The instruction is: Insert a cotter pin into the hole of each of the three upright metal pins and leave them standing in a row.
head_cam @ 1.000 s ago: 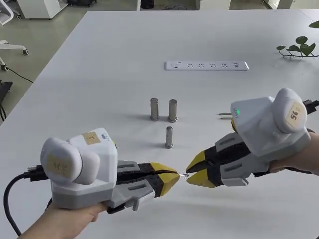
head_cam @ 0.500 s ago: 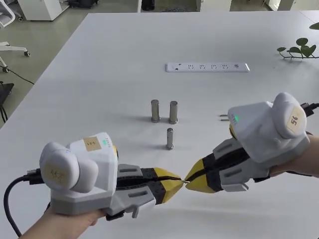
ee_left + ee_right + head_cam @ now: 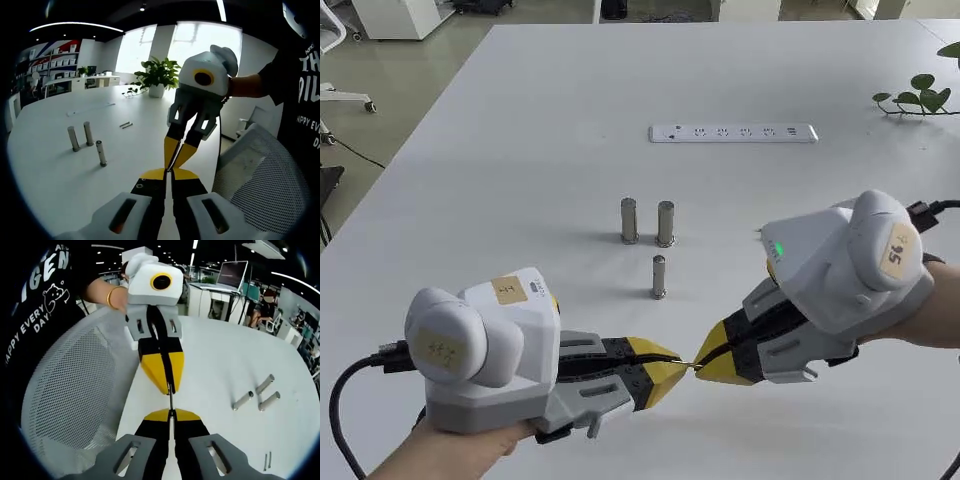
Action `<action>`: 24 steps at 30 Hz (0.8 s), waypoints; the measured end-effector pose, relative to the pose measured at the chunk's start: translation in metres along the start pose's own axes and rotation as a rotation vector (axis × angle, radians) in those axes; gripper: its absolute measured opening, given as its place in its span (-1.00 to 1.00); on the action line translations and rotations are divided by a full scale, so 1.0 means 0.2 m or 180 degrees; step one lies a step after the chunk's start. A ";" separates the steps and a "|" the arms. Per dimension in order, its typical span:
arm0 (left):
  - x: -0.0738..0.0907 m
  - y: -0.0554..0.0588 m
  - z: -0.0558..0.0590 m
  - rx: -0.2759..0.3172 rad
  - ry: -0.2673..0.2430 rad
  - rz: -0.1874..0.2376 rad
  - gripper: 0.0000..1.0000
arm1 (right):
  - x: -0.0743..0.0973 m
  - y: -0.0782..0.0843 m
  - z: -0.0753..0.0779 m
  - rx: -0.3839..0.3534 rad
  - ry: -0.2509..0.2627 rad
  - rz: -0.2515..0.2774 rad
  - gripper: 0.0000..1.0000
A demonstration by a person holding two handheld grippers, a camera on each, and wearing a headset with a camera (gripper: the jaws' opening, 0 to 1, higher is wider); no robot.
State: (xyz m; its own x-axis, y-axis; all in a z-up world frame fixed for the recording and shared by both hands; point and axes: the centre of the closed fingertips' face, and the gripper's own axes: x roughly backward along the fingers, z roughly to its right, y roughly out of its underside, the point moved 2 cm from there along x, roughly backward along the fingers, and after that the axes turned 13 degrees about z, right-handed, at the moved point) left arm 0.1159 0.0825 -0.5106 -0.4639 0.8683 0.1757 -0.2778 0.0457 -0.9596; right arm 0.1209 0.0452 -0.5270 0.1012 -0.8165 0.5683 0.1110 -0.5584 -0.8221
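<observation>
The left gripper (image 3: 672, 363) and right gripper (image 3: 708, 362) meet tip to tip, both clamped on one thin, straight cotter pin (image 3: 170, 399). Beyond the tips, three grey cylindrical metal pins (image 3: 659, 277) stand upright.

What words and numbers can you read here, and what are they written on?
"APPY EVERY DAY", edge cut off: black shirt, right gripper view.
"TH", "DIL", cut off: same shirt, left gripper view.
"56", perhaps: handwritten sticker on the right gripper.
Too blurred: stickers on the left gripper.
Too small: marks on the power strip.
</observation>
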 end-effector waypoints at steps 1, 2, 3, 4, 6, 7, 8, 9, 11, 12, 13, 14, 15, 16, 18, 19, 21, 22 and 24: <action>0.00 0.00 0.00 -0.0021 -0.0007 0.0005 -0.98 | 0.00 0.01 0.01 0.0027 0.0000 -0.0063 -1.00; 0.00 0.01 -0.01 -0.0018 -0.0010 0.0005 -0.97 | 0.00 0.02 0.01 0.0032 0.0002 -0.0079 -1.00; 0.01 0.01 -0.01 -0.0008 -0.0033 0.0009 -0.96 | 0.00 0.02 0.01 0.0039 0.0015 -0.0102 -1.00; 0.01 0.01 -0.01 -0.0007 -0.0042 0.0018 -0.94 | 0.01 0.02 0.02 0.0033 0.0028 -0.0123 -1.00; 0.01 0.01 -0.02 0.0025 -0.0083 0.0030 -0.93 | 0.01 0.03 0.05 0.0027 0.0080 -0.0180 -1.00; 0.01 0.01 -0.02 0.0035 -0.0113 0.0037 -0.92 | 0.01 0.04 0.06 0.0014 0.0100 -0.0198 -1.00; 0.01 0.01 -0.03 0.0020 -0.0127 0.0040 -0.91 | 0.01 0.04 0.07 0.0005 0.0124 -0.0223 -1.00; 0.01 0.01 -0.04 0.0013 -0.0147 0.0041 -0.89 | 0.01 0.05 0.08 -0.0001 0.0142 -0.0246 -1.00; 0.01 0.00 -0.06 -0.0040 -0.0228 0.0046 -0.86 | 0.02 0.07 0.11 -0.0010 0.0215 -0.0344 -1.00; 0.01 0.00 -0.08 -0.0077 -0.0295 0.0039 -0.85 | 0.02 0.09 0.13 -0.0019 0.0244 -0.0389 -1.00; 0.02 0.00 -0.10 -0.0105 -0.0359 0.0032 -0.83 | 0.02 0.09 0.14 -0.0029 0.0270 -0.0411 -1.00; 0.02 -0.01 -0.11 -0.0144 -0.0407 0.0057 -0.81 | 0.03 0.10 0.16 -0.0039 0.0312 -0.0456 -1.00; 0.02 -0.01 -0.11 -0.0154 -0.0415 0.0072 -0.76 | 0.03 0.11 0.16 -0.0040 0.0326 -0.0471 -1.00; 0.02 -0.02 -0.12 -0.0150 -0.0463 0.0103 -0.72 | 0.03 0.12 0.19 -0.0065 0.0385 -0.0518 -1.00; 0.02 -0.03 -0.14 -0.0184 -0.0516 0.0137 -0.67 | 0.04 0.14 0.22 -0.0111 0.0460 -0.0583 -1.00; 0.02 -0.04 -0.15 -0.0201 -0.0557 0.0146 -0.67 | 0.05 0.15 0.24 -0.0119 0.0496 -0.0605 -1.00; 0.02 -0.05 -0.17 -0.0242 -0.0650 0.0140 -0.65 | 0.06 0.16 0.27 -0.0134 0.0544 -0.0662 -1.00; 0.02 -0.05 -0.18 -0.0253 -0.0669 0.0138 -0.64 | 0.06 0.16 0.28 -0.0133 0.0551 -0.0667 -1.00; 0.02 -0.05 -0.22 -0.0283 -0.0803 0.0101 -0.62 | 0.07 0.17 0.31 -0.0155 0.0585 -0.0722 -1.00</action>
State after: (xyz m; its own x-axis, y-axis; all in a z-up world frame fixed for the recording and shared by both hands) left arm 0.1543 0.1067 -0.5109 -0.6692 0.7200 0.1836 -0.1898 0.0732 -0.9791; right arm 0.1868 0.0246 -0.5444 -0.1019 -0.6803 0.7258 0.0624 -0.7325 -0.6779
